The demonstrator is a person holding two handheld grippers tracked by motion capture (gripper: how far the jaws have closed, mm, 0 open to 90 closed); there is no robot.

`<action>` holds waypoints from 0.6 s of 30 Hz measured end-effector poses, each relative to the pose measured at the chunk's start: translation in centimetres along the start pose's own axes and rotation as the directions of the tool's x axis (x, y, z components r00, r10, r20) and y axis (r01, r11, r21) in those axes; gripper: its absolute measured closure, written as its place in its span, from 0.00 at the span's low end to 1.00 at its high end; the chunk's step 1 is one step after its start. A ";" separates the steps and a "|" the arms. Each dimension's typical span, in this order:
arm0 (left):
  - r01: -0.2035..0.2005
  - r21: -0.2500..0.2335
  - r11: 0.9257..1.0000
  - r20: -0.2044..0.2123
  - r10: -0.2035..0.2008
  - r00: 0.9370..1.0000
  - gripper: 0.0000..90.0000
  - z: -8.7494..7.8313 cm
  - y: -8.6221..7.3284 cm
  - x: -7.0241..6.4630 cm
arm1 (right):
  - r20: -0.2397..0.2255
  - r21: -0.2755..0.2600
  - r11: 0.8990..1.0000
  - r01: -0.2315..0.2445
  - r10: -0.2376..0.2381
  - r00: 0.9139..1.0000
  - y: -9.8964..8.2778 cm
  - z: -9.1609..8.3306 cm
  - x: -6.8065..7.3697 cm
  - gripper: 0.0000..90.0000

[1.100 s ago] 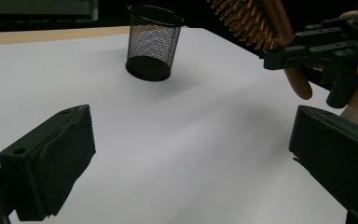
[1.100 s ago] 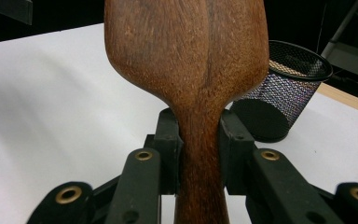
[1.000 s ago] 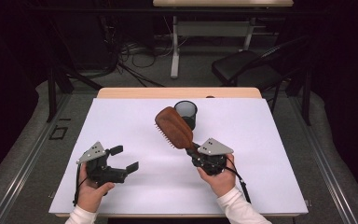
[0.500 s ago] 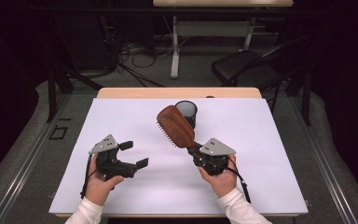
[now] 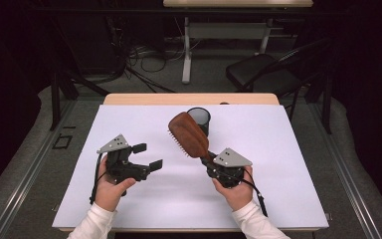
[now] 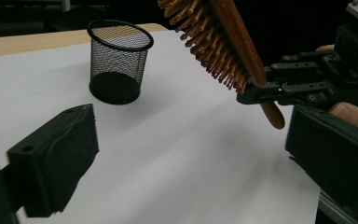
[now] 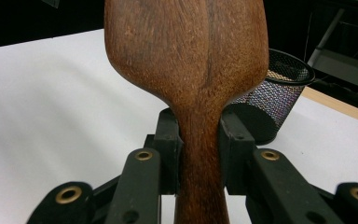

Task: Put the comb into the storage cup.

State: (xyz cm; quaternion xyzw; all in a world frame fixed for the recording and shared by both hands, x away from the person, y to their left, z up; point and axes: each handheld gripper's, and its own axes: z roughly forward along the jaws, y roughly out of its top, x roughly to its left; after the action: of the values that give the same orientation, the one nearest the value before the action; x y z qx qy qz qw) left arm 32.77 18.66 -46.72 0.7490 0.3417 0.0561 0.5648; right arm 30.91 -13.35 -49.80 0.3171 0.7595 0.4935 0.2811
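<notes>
Right gripper [image 5: 205,157] clamps the wooden hairbrush [image 5: 188,134] by its handle at centre frame — left gripper [image 5: 148,157], lower left, gapes empty, jaws just narrowing slightly.

High view. Right gripper [image 5: 210,160], centre right of the frame, clamps the handle of a wooden hairbrush [image 5: 189,135], whose head overlaps a black mesh cup [image 5: 199,118]. Left gripper [image 5: 148,157], centre left, jaws apart, just been closing, nothing between them, above the white table [image 5: 288,149].
</notes>
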 end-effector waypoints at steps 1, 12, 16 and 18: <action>0.008 -0.001 1.000 -0.001 -0.008 1.000 0.05 0.0 0.2 0.0 | -0.001 -0.001 1.000 0.000 0.000 1.000 0.0 0.0 0.0 0.80; 0.084 -0.017 0.996 0.033 -0.083 0.996 0.05 0.0 1.2 0.2 | 0.001 -0.005 1.000 0.004 -0.004 1.000 0.0 -0.1 0.2 0.80; 0.124 -0.029 0.992 0.049 -0.122 0.991 0.05 0.3 1.6 0.2 | 0.004 -0.006 1.000 0.007 -0.006 1.000 0.1 -0.1 0.3 0.80; 0.132 -0.029 0.991 0.052 -0.131 0.990 0.05 0.5 1.7 0.2 | 0.005 -0.007 1.000 0.009 -0.009 1.000 0.1 -0.1 0.3 0.80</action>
State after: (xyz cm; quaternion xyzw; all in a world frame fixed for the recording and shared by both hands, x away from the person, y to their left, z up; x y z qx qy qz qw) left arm 33.90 18.17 -45.41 0.7168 0.3751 0.0054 0.5877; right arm 30.65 -13.17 -49.73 0.3138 0.7586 0.4941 0.2863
